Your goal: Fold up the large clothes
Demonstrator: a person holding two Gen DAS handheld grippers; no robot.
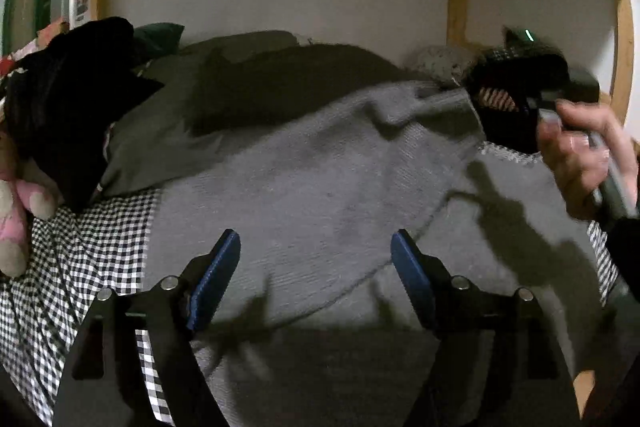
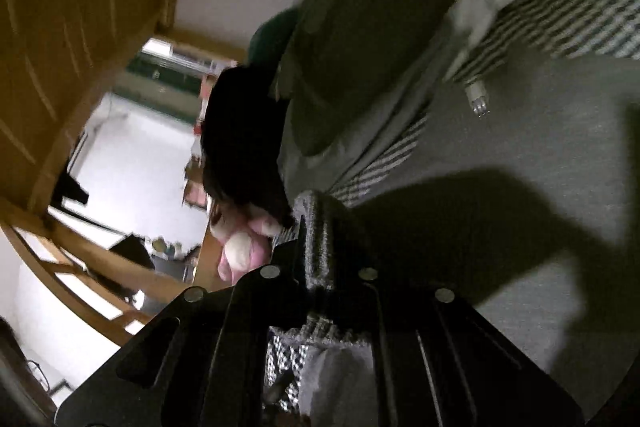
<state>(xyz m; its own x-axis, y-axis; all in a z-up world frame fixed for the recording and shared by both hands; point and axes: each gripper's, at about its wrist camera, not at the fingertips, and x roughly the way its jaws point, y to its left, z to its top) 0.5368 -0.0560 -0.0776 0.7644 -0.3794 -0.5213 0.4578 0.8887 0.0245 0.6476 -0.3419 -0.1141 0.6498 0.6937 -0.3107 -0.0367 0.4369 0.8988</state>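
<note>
My right gripper (image 2: 320,227) is blurred; its jaws look pressed together, on what I cannot tell. Only the left view shows my left gripper (image 1: 316,259) spread apart above the grey garment (image 1: 320,187) on the checked bed (image 1: 100,247).

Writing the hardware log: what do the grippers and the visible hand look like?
Left gripper: black linkage arms, silver pivot bolts, blue pads on the fingers. Right gripper: black ribbed 3D-printed fingers, same silver bolts. Right hand: bare skin, dark sleeve at the wrist. No cables visible.
</note>
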